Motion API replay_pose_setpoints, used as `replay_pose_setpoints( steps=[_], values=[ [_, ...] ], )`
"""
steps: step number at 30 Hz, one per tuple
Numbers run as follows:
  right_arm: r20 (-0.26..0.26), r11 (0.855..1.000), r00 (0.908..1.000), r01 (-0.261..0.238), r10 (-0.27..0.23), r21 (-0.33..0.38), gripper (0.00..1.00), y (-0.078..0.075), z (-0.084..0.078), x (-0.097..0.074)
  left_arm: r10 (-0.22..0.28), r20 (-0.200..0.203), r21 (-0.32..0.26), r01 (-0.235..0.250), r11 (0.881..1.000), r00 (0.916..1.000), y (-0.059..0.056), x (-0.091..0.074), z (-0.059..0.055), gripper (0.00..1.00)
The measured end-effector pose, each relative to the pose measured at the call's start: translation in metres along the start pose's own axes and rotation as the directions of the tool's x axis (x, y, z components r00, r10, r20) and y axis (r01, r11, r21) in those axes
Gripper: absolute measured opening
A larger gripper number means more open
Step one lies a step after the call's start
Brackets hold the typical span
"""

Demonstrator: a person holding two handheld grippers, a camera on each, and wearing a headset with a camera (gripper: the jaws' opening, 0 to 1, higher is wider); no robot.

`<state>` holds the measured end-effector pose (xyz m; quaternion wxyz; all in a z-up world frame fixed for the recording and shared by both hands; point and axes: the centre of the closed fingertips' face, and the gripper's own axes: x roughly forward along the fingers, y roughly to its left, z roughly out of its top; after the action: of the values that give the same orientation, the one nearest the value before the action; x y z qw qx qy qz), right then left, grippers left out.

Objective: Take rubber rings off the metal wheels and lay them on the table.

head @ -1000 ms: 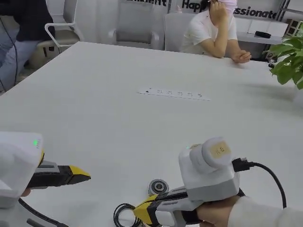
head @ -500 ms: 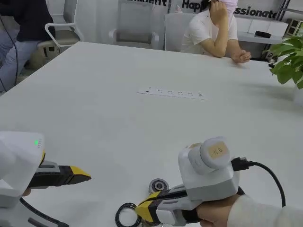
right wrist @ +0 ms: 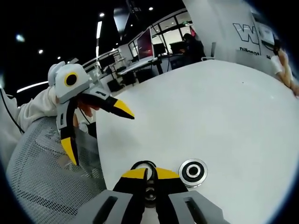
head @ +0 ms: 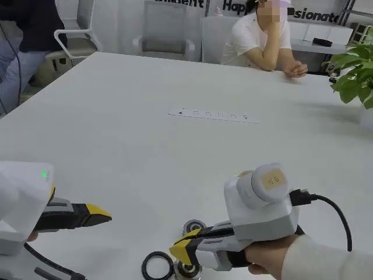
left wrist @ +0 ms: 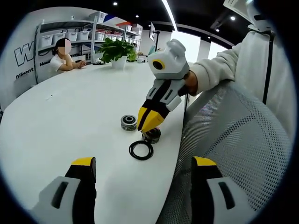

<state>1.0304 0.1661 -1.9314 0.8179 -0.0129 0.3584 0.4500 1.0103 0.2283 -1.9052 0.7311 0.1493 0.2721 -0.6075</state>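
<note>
A: Tools?
B: Empty left tool (head: 98, 215) spread wide; right tool (head: 181, 251) narrow, pinching a metal wheel (left wrist: 152, 135) at the table (head: 145, 151) edge.
A: Ring?
B: One rubber ring (head: 157, 265) flat on table beside that wheel; second wheel (head: 194, 228) near.

Head view overlooks table (head: 145, 146); gripper views face across wheels (left wrist: 129, 122).

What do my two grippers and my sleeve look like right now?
Both the left gripper and the right gripper have bulky white housings and black jaws with yellow tips. A small green light glows on the left one's housing. A black cable plugs into the right one's rear, and a second cable runs below the left. The sleeve is white.
</note>
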Motion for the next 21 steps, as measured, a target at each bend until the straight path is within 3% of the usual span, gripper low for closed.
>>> replay_pose_setpoints(
  steps=[9, 15, 19, 21],
  values=[
    [0.069, 1.0, 0.9973, 0.025, -0.026, 0.017, 0.07, -0.007, 0.018, -0.016, 0.007, 0.016, 0.02, -0.007, 1.0, 0.9999, -0.001, -0.004, 0.009, 0.83],
    [0.102, 1.0, 0.9945, 0.025, -0.024, -0.006, 0.12, -0.002, 0.03, -0.024, 0.017, 0.102, 0.04, -0.021, 0.999, 0.9947, -0.005, -0.017, 0.038, 0.92],
    [0.12, 0.996, 0.9928, 0.021, -0.011, -0.083, 0.17, 0.004, 0.039, -0.029, 0.011, 0.105, 0.065, -0.018, 0.998, 0.9944, -0.01, -0.021, 0.044, 0.94],
    [0.142, 0.996, 0.9899, 0.009, 0.004, -0.085, 0.21, 0.008, 0.046, -0.034, 0.013, 0.093, 0.081, -0.021, 0.997, 0.9956, -0.012, -0.024, 0.045, 0.97]
  ],
)
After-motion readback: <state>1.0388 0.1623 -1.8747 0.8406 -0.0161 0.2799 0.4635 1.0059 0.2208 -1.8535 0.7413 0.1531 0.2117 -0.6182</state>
